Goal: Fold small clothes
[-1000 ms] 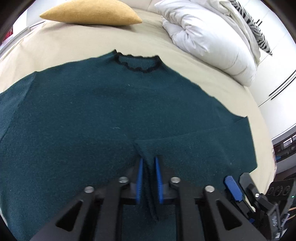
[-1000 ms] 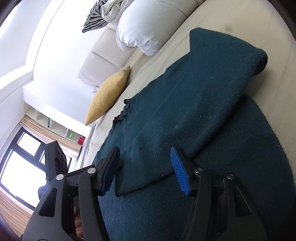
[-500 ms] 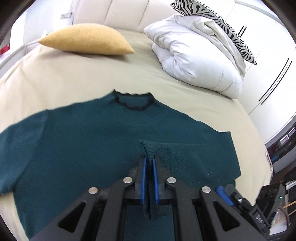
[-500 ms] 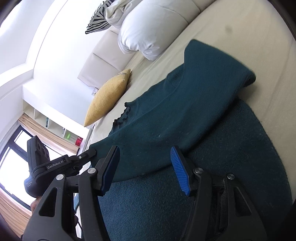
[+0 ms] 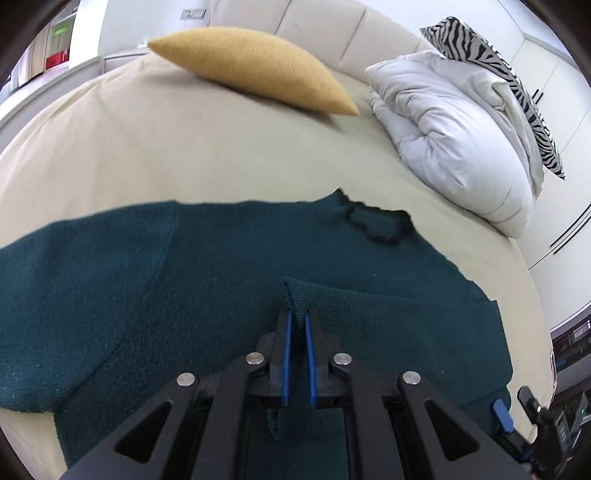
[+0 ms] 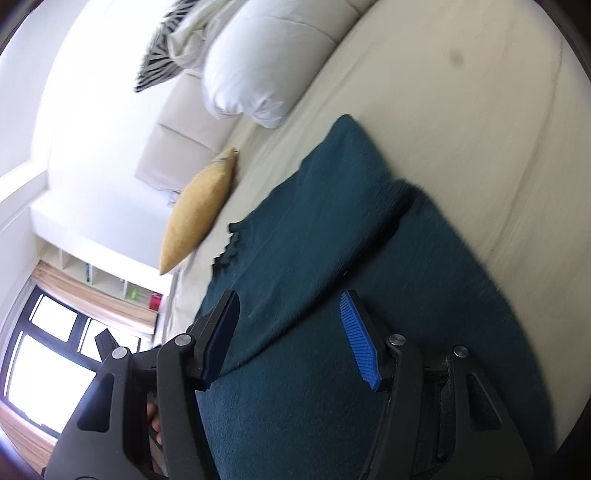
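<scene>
A dark teal knit sweater [image 5: 184,280] with a black scalloped collar [image 5: 376,229] lies face up on the beige bed. My left gripper [image 5: 296,317] is shut on the cuff of the right sleeve [image 5: 388,317], which is folded across the sweater's body. My right gripper [image 6: 288,325] is open and empty just above the sweater [image 6: 332,258], over the folded sleeve. In the left wrist view the right gripper [image 5: 517,421] shows at the bottom right edge.
A mustard pillow [image 5: 255,70] lies at the head of the bed [image 5: 184,147]. A white duvet [image 5: 454,136] with a zebra-striped pillow [image 5: 509,74] is piled at the back right. The padded headboard [image 5: 332,26] is behind. A window [image 6: 55,350] and shelves are off to the side.
My left gripper has carried the sleeve cuff further left across the sweater's body and lifted. My right gripper stayed open and shifted slightly over the sweater.
</scene>
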Motion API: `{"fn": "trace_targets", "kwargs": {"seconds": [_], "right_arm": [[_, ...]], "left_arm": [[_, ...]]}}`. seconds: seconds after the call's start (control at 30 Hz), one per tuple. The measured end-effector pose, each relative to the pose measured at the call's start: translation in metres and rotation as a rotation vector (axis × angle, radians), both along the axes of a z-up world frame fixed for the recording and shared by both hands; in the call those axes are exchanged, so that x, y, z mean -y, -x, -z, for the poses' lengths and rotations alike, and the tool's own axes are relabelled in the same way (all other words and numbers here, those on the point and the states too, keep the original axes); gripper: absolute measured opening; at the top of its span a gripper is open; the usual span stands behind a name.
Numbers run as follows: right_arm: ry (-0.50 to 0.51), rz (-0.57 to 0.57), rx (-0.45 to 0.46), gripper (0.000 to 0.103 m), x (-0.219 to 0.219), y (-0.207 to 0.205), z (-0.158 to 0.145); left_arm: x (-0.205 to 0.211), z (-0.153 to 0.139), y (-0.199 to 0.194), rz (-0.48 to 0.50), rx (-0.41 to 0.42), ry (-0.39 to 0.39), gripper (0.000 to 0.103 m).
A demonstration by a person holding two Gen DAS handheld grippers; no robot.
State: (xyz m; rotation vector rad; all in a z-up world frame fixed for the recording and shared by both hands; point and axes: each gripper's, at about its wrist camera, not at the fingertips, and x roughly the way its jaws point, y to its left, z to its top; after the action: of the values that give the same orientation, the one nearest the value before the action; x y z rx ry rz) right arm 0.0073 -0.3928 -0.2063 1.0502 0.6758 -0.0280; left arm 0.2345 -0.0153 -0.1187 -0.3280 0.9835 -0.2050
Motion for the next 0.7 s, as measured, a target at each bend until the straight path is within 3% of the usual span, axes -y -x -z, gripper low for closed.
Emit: {"fn": "trace_targets", "kwargs": {"seconds": [0.13, 0.2, 0.3, 0.37, 0.4, 0.43, 0.47, 0.53, 0.63, 0.7], "right_arm": [[-0.1, -0.009, -0.12, 0.055, 0.03, -0.03, 0.01], [-0.092, -0.006, -0.139, 0.055, 0.036, -0.041, 0.007], [-0.04, 0.061, -0.105, 0.055, 0.049, -0.045, -0.003], [-0.066, 0.109, -0.055, 0.052, 0.063, -0.041, 0.0], [-0.106, 0.121, -0.037, 0.049, 0.07, -0.039, 0.008], [-0.122, 0.138, -0.033, 0.035, 0.072, -0.035, 0.014], [-0.109, 0.151, -0.037, 0.027, 0.069, -0.032, 0.018], [-0.083, 0.126, -0.026, 0.027, 0.062, -0.029, 0.02], [-0.076, 0.046, -0.082, 0.033, 0.053, -0.034, 0.003], [0.026, 0.021, -0.098, 0.033, 0.054, -0.039, -0.023]], "left_arm": [[-0.007, 0.006, -0.004, 0.001, -0.019, 0.045, 0.008], [-0.009, 0.007, -0.006, 0.006, -0.024, 0.055, 0.008], [-0.014, 0.009, -0.006, 0.008, -0.028, 0.064, 0.008], [-0.015, 0.011, -0.007, 0.008, -0.035, 0.071, 0.008], [-0.016, 0.014, -0.008, 0.005, -0.042, 0.073, 0.008], [-0.016, 0.018, -0.01, 0.001, -0.052, 0.078, 0.008], [-0.016, 0.022, -0.012, -0.001, -0.058, 0.081, 0.008], [-0.015, 0.025, -0.013, -0.002, -0.059, 0.082, 0.008], [-0.017, 0.026, -0.012, 0.012, -0.049, 0.092, 0.008], [-0.02, 0.027, -0.012, 0.016, -0.044, 0.108, 0.008]]}}
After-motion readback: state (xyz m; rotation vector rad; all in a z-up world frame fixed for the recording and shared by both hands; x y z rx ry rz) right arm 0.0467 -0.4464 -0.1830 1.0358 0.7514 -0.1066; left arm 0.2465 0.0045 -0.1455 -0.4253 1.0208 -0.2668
